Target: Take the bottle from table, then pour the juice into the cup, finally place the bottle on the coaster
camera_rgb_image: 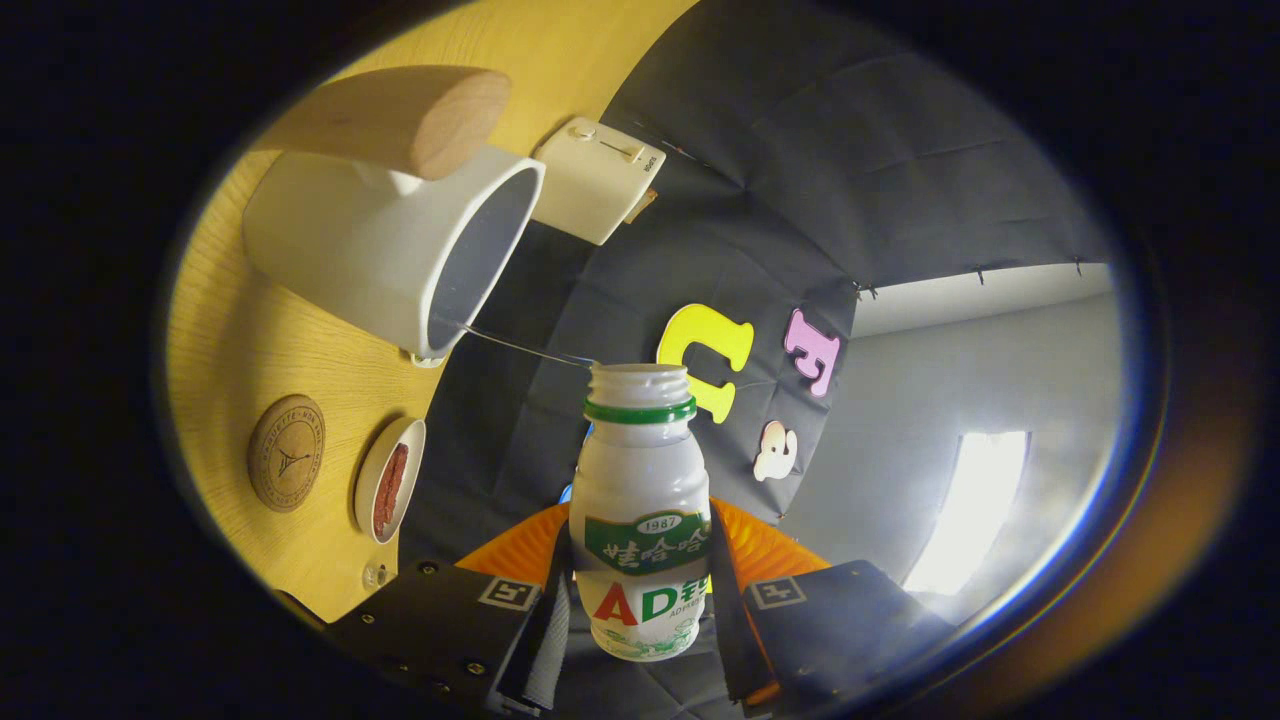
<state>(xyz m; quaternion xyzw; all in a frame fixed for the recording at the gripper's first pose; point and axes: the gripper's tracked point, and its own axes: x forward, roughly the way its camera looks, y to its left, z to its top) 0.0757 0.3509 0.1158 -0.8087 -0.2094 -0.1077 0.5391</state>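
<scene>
My gripper (640, 590) is shut on a small white bottle (641, 500) with a green neck ring and an uncapped mouth; both fingers press on its labelled body. The whole view is rolled, so the wooden table (250, 350) stands like a wall beside the bottle. A white cup (390, 245) with a round wooden handle (400, 115) sits on that table, its dark opening facing toward the bottle's mouth, a short gap away. A thin clear thread (520, 347) runs from the cup's rim to the bottle's mouth. The round cork coaster (287, 453) lies on the table beyond the left finger.
A small white dish (390, 480) with something dark red in it lies next to the coaster. A cream box-shaped appliance (597, 180) stands behind the cup against the black cloth wall. A grey wall with a bright window (975, 510) lies past the right finger.
</scene>
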